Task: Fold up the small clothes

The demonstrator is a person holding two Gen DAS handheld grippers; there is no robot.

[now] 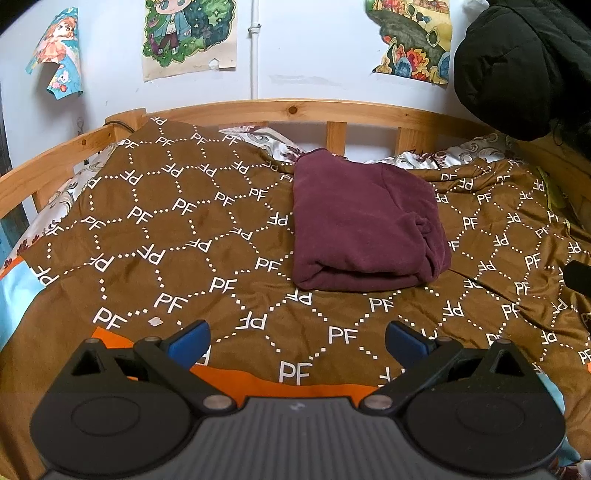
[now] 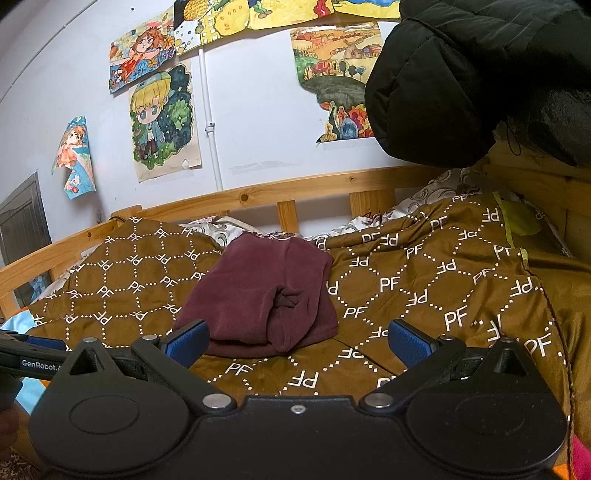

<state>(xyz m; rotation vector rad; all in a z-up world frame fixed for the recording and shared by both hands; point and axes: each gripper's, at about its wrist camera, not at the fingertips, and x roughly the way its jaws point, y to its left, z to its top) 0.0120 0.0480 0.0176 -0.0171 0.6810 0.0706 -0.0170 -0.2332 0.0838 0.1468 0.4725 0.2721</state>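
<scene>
A maroon garment [image 1: 364,225] lies folded into a thick rectangle on the brown "PF" patterned blanket [image 1: 177,221]. It also shows in the right wrist view [image 2: 258,299], with a bunched fold on its near side. My left gripper [image 1: 297,338] is open and empty, hovering above the blanket well in front of the garment. My right gripper [image 2: 299,339] is open and empty, just in front of the garment's near edge. The left gripper's body [image 2: 29,360] shows at the far left of the right wrist view.
A wooden bed rail [image 1: 295,109] runs along the back and left. A black padded jacket [image 1: 524,62] hangs at the upper right, seen also in the right wrist view [image 2: 480,74]. Drawings [image 1: 188,33] are taped to the wall. A patterned sheet [image 1: 258,134] shows near the rail.
</scene>
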